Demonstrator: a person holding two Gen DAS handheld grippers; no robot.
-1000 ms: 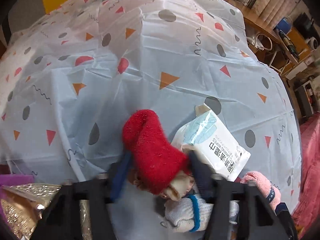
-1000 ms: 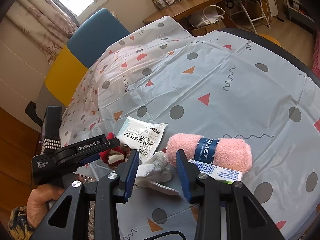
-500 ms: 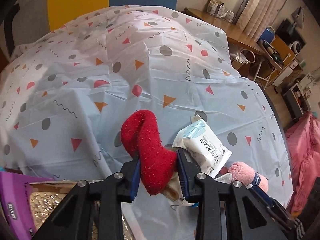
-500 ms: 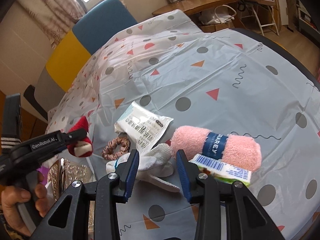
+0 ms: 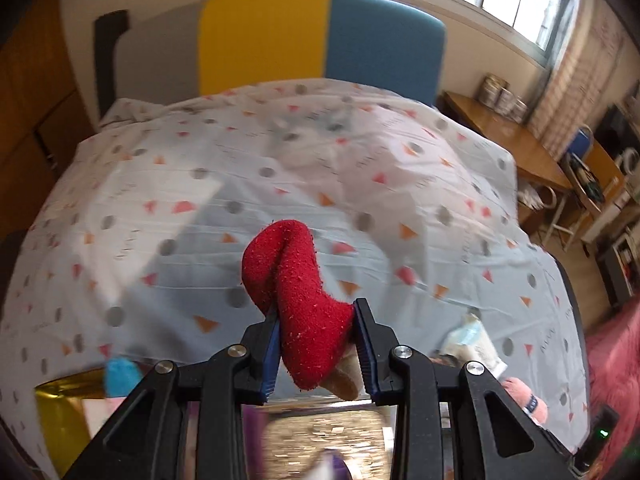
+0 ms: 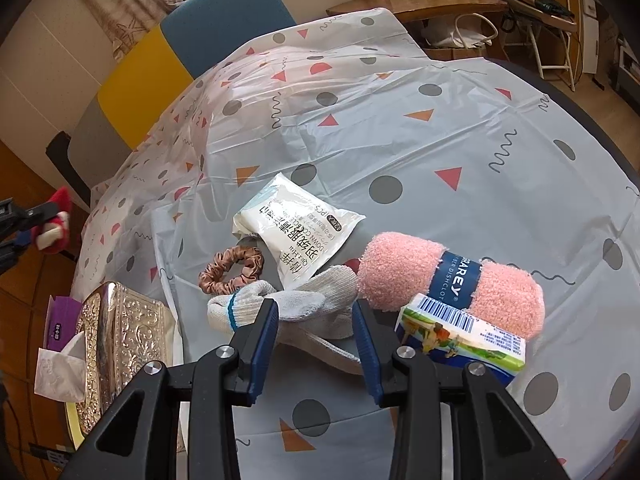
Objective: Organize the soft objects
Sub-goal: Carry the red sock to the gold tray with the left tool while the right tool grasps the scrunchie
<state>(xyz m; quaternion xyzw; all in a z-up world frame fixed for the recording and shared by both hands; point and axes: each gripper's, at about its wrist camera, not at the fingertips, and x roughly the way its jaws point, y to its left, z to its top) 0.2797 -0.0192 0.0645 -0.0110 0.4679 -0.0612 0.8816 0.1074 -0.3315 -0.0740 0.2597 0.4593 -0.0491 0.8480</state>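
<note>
My count of what lies before me, kind by kind.
I see one red sock (image 5: 304, 300), one white glove (image 6: 296, 304), one pink towel roll (image 6: 448, 276), one brown scrunchie (image 6: 232, 270), one white wipes pack (image 6: 298, 232), one tissue packet (image 6: 460, 340), one gilt box (image 6: 120, 340), one purple carton (image 6: 60, 320), one patterned cloth (image 6: 440, 120), one chair (image 5: 320, 44), and two grippers of my own, left (image 5: 318, 354) and right (image 6: 316, 336).

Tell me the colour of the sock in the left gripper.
Red, with a beige toe; the sock shows best in the left wrist view.
</note>
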